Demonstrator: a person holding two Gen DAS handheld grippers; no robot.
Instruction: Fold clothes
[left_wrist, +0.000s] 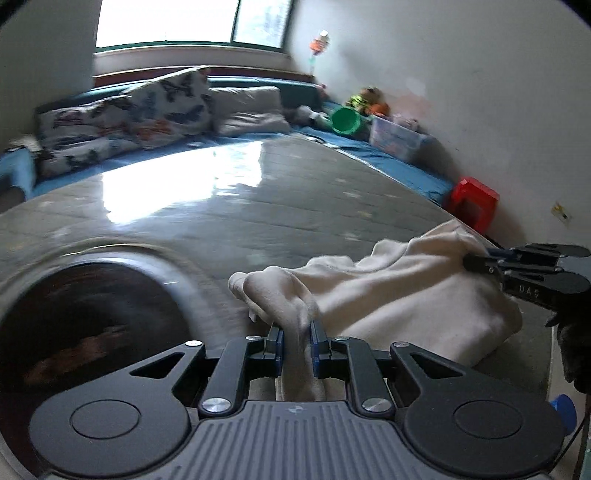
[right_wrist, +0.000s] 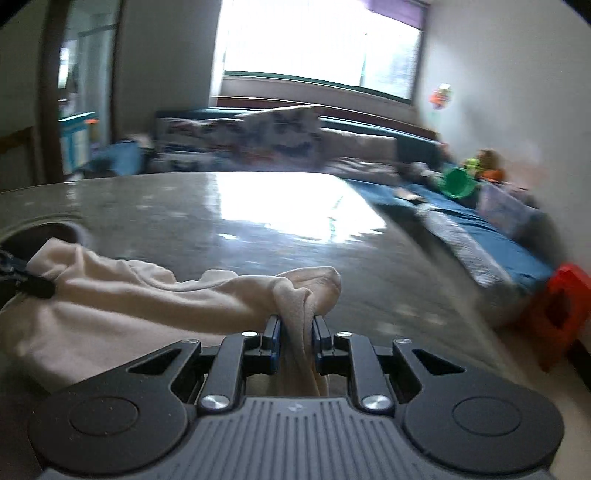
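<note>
Daylight floods in from the window, blown out to white in both views. It throws strong glare across the glossy tabletop. The right wrist view is smeared, probably by motion, softening the cushions. Fisheye distortion bends the edges, and the corners fall dark.

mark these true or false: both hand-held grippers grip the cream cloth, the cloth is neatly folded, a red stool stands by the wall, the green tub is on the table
1. Both the left hand-held gripper and the right hand-held gripper pinch the cream fleece cloth. True.
2. The cloth is neatly folded. False: it is bunched and stretched between them.
3. A red plastic stool stands by the wall. True.
4. The green plastic tub sits on the glossy grey table. False: it lies beyond it, on blue mats.
</note>
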